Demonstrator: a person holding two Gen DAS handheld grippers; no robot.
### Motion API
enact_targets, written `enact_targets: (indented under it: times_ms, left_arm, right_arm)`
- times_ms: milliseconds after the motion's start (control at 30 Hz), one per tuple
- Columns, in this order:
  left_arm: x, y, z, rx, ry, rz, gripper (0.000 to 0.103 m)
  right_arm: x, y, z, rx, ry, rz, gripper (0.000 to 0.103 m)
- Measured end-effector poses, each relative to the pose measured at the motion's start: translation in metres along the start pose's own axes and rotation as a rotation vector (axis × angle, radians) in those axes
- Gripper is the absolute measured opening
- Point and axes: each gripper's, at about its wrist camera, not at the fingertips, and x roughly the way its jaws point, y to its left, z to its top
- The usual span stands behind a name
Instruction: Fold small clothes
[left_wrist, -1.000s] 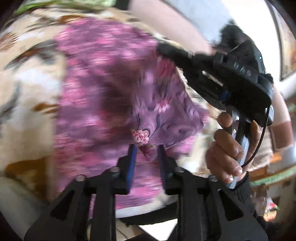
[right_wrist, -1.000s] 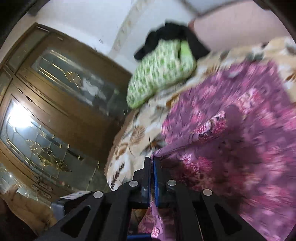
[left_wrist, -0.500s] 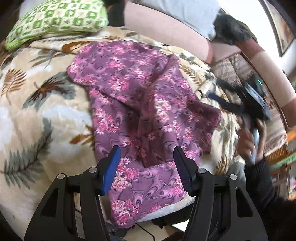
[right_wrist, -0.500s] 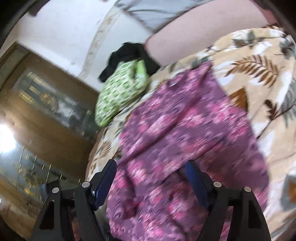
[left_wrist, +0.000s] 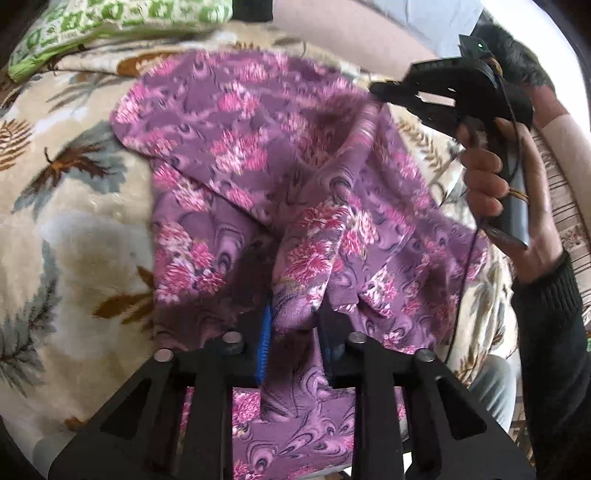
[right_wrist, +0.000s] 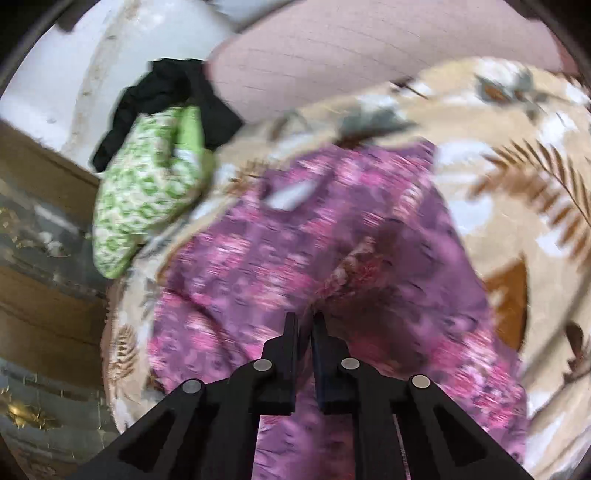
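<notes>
Half a second back both grippers gaped; now our left gripper (left_wrist: 295, 321) and right gripper (right_wrist: 304, 332) had each pinched the purple floral garment (left_wrist: 258, 155), sprawled on the leaf-print blanket (left_wrist: 74, 229) near a green pillow (right_wrist: 147, 188) and wooden cabinet (right_wrist: 40, 280).

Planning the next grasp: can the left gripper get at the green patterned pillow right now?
Probably not. The left gripper is shut on the purple floral garment, and the green patterned pillow lies at the blanket's far edge, beyond that cloth.
</notes>
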Motion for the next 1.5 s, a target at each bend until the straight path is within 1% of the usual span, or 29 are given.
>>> enact_targets:
  times_ms: [33, 100, 167, 200, 233, 300, 333, 367, 400, 433, 467, 533, 633, 667, 700, 733, 767, 800, 867, 967, 1000, 1033, 1133, 1167, 1200, 1233, 1267, 1367, 1500]
  left_arm:
    - [-0.004, 0.006, 0.002, -0.023, -0.018, -0.014, 0.017]
    - [-0.006, 0.023, 0.007, -0.098, -0.025, -0.008, 0.017]
    - [0.0, 0.043, 0.01, -0.168, 0.001, 0.054, 0.017]
    - [0.0, 0.051, 0.008, -0.185, 0.005, 0.111, 0.017]
    - [-0.005, 0.057, 0.006, -0.202, -0.009, 0.16, 0.017]
    - [-0.019, 0.065, 0.002, -0.228, -0.055, 0.154, 0.017]
    - [-0.026, 0.065, -0.001, -0.227, -0.07, 0.152, 0.02]
    - [-0.033, 0.065, -0.006, -0.22, -0.084, 0.146, 0.03]
    - [-0.039, 0.063, -0.011, -0.225, -0.087, 0.137, 0.047]
    - [-0.042, 0.063, -0.018, -0.239, -0.085, 0.128, 0.053]
    - [-0.044, 0.062, -0.023, -0.253, -0.079, 0.119, 0.055]
    - [-0.042, 0.052, -0.039, -0.251, -0.039, 0.144, 0.055]
    - [-0.026, 0.029, -0.058, -0.225, 0.039, 0.173, 0.055]
    - [-0.022, 0.025, -0.062, -0.218, 0.067, 0.182, 0.055]
    - [-0.017, 0.02, -0.069, -0.218, 0.095, 0.196, 0.055]
    - [-0.016, 0.016, -0.075, -0.212, 0.1, 0.2, 0.055]
    - [-0.016, 0.011, -0.08, -0.192, 0.104, 0.205, 0.055]
    - [-0.016, 0.005, -0.085, -0.163, 0.121, 0.213, 0.055]
    - [-0.011, -0.001, -0.093, -0.128, 0.148, 0.221, 0.055]
    - [0.001, -0.002, -0.099, -0.108, 0.176, 0.241, 0.055]
    - [0.004, -0.001, -0.1, -0.103, 0.179, 0.243, 0.055]
    - [0.006, 0.0, -0.101, -0.102, 0.177, 0.242, 0.055]
    - [0.006, 0.006, -0.103, -0.119, 0.163, 0.22, 0.055]
    - [0.005, 0.005, -0.103, -0.119, 0.159, 0.218, 0.055]
    - [0.006, 0.005, -0.103, -0.104, 0.164, 0.222, 0.055]
    - [0.005, 0.003, -0.103, -0.09, 0.17, 0.225, 0.055]
    - [0.004, 0.002, -0.103, -0.081, 0.177, 0.223, 0.055]
    - [-0.003, 0.003, -0.099, -0.089, 0.158, 0.215, 0.055]
    - [-0.005, 0.013, -0.093, -0.107, 0.145, 0.227, 0.055]
  right_arm:
    - [-0.001, 0.01, 0.001, -0.021, -0.014, 0.039, 0.008]
    - [0.007, 0.023, -0.003, -0.061, 0.003, 0.08, 0.009]
    - [0.012, 0.025, -0.006, -0.068, 0.027, 0.073, 0.009]
    - [0.004, 0.022, -0.011, -0.05, 0.021, 0.076, 0.009]
    - [-0.013, 0.013, -0.019, -0.025, -0.002, 0.122, 0.009]
    - [-0.052, -0.003, -0.04, -0.009, -0.045, 0.205, 0.012]
    - [-0.081, -0.013, -0.057, -0.023, -0.081, 0.215, 0.016]
    - [-0.101, -0.021, -0.071, -0.037, -0.107, 0.2, 0.046]
    - [-0.132, -0.038, -0.095, -0.033, -0.16, 0.142, 0.082]
    - [-0.152, -0.049, -0.112, -0.016, -0.204, 0.118, 0.088]
    - [-0.166, -0.059, -0.126, -0.008, -0.222, 0.111, 0.089]
    - [-0.188, -0.098, -0.163, 0.062, -0.197, 0.065, 0.088]
    - [-0.194, -0.137, -0.2, 0.152, -0.204, 0.025, 0.084]
    - [-0.19, -0.146, -0.208, 0.186, -0.207, 0.014, 0.078]
    - [-0.184, -0.157, -0.215, 0.23, -0.199, 0.02, 0.068]
    - [-0.174, -0.163, -0.22, 0.266, -0.151, 0.036, 0.061]
    - [-0.17, -0.165, -0.22, 0.262, -0.108, 0.032, 0.05]
    - [-0.165, -0.161, -0.222, 0.233, -0.08, 0.013, 0.048]
    - [-0.162, -0.152, -0.232, 0.193, -0.057, -0.005, 0.048]
    - [-0.141, -0.147, -0.246, 0.19, 0.047, 0.008, 0.048]
    - [-0.137, -0.142, -0.246, 0.159, 0.065, -0.017, 0.048]
    - [-0.136, -0.138, -0.246, 0.13, 0.062, -0.039, 0.048]
    - [-0.13, -0.132, -0.248, 0.082, 0.072, -0.043, 0.048]
    - [-0.128, -0.128, -0.25, 0.06, 0.076, -0.059, 0.042]
    - [-0.126, -0.124, -0.251, 0.032, 0.088, -0.091, 0.029]
    - [-0.124, -0.121, -0.252, 0.006, 0.1, -0.147, 0.019]
    - [-0.124, -0.119, -0.255, 0.001, 0.1, -0.168, 0.009]
    - [-0.131, -0.124, -0.256, 0.033, 0.076, -0.151, 0.009]
    - [-0.121, -0.124, -0.251, 0.046, 0.085, -0.114, 0.01]
